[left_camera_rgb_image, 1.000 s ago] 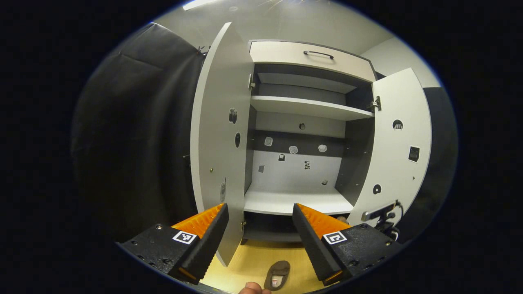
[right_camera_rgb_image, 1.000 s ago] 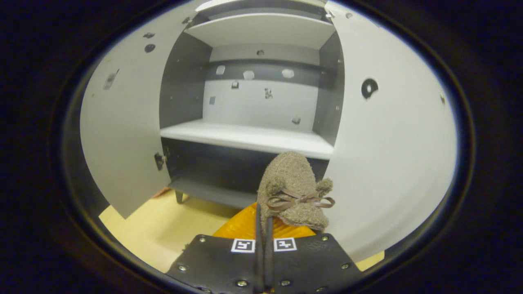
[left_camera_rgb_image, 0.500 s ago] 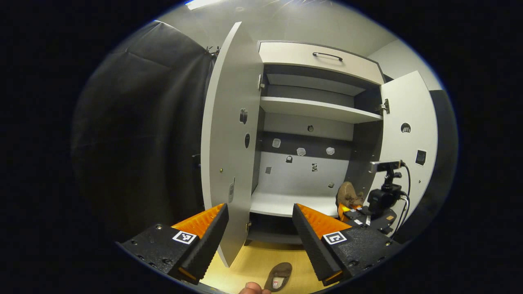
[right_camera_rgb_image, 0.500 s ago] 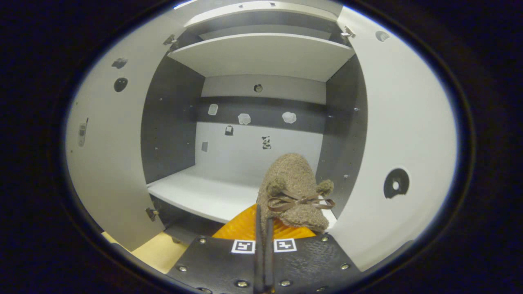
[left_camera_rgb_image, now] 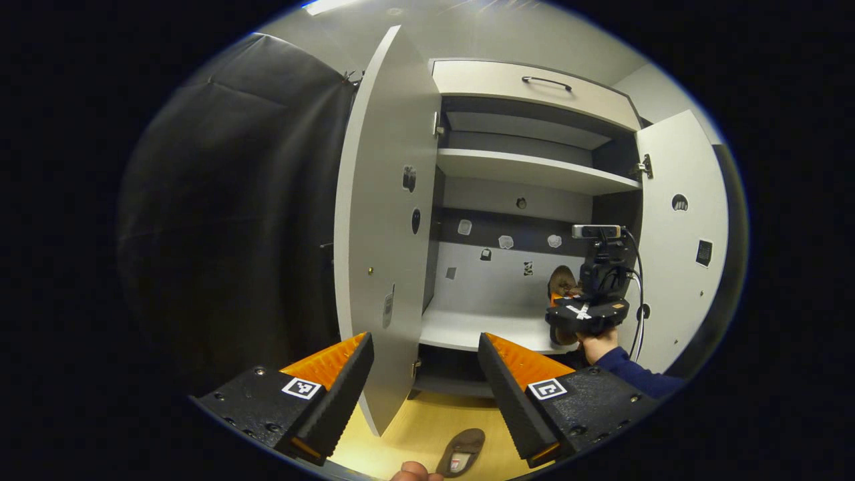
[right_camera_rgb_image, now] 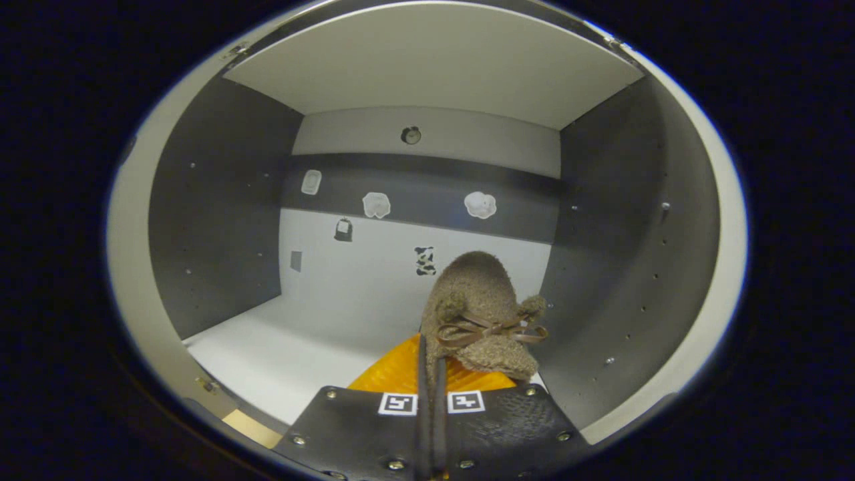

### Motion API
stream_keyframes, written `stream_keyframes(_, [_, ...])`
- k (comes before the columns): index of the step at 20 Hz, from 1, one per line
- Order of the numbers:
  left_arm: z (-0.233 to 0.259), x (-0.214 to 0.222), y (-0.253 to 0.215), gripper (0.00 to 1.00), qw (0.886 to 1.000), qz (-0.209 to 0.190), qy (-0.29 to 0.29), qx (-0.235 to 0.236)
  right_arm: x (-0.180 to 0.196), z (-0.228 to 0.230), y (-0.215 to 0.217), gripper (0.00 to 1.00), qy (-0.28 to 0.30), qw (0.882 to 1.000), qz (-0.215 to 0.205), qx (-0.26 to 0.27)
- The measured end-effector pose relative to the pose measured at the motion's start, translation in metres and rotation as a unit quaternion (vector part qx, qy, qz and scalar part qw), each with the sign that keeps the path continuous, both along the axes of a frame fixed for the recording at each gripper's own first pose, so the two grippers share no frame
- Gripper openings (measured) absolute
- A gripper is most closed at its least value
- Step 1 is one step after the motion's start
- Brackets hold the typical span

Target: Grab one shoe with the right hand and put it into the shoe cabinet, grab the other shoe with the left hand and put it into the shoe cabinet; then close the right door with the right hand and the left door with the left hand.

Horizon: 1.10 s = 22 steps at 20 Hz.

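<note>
In the right gripper view, my right gripper (right_camera_rgb_image: 431, 364) is shut on a fuzzy brown slipper (right_camera_rgb_image: 477, 314) with a ribbon bow, held toe forward over the white middle shelf (right_camera_rgb_image: 280, 354) inside the shoe cabinet. The left gripper view shows that same gripper (left_camera_rgb_image: 588, 310) and slipper (left_camera_rgb_image: 563, 279) at the cabinet's right side, above the shelf (left_camera_rgb_image: 467, 329), with a hand in a blue sleeve behind it. My left gripper (left_camera_rgb_image: 424, 377) hangs open in front of the cabinet. The other slipper (left_camera_rgb_image: 461, 452) lies on the yellow floor below it. Both doors, left (left_camera_rgb_image: 387, 220) and right (left_camera_rgb_image: 681, 234), stand open.
An upper shelf (left_camera_rgb_image: 534, 170) and a drawer with a handle (left_camera_rgb_image: 534, 90) sit above the middle compartment. A low dark compartment (left_camera_rgb_image: 444, 374) lies under the white shelf. Black cloth (left_camera_rgb_image: 234, 220) hangs left of the cabinet. A fingertip (left_camera_rgb_image: 411, 473) shows at the bottom edge.
My right gripper has carried the slipper forward and up, from in front of the doors to inside the middle compartment. My left gripper has drifted slightly left and stays open.
</note>
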State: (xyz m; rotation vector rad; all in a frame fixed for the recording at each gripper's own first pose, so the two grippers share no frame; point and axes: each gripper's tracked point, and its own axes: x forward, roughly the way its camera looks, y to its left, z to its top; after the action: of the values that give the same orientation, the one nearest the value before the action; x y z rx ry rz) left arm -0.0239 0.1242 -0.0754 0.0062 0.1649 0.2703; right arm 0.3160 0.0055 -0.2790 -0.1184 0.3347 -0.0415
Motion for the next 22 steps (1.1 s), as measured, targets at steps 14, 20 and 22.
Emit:
stream_keyframes(14, [-0.016, -0.003, 0.002, 0.96, 1.0, 0.02, 0.016, -0.004, 0.041, -0.077, -0.006, 0.02, 0.085, 0.996, -0.017, -0.015])
stream_keyframes(20, [-0.022, -0.01, 0.001, 0.94, 0.999, 0.024, 0.023, -0.01, 0.039, -0.083, -0.005, 0.13, 0.115, 0.993, -0.023, 0.009])
stream_keyframes(22, [-0.025, -0.012, 0.0, 0.97, 0.999, 0.022, 0.026, -0.012, 0.033, -0.082, -0.002, 0.26, 0.121, 0.993, -0.011, 0.009])
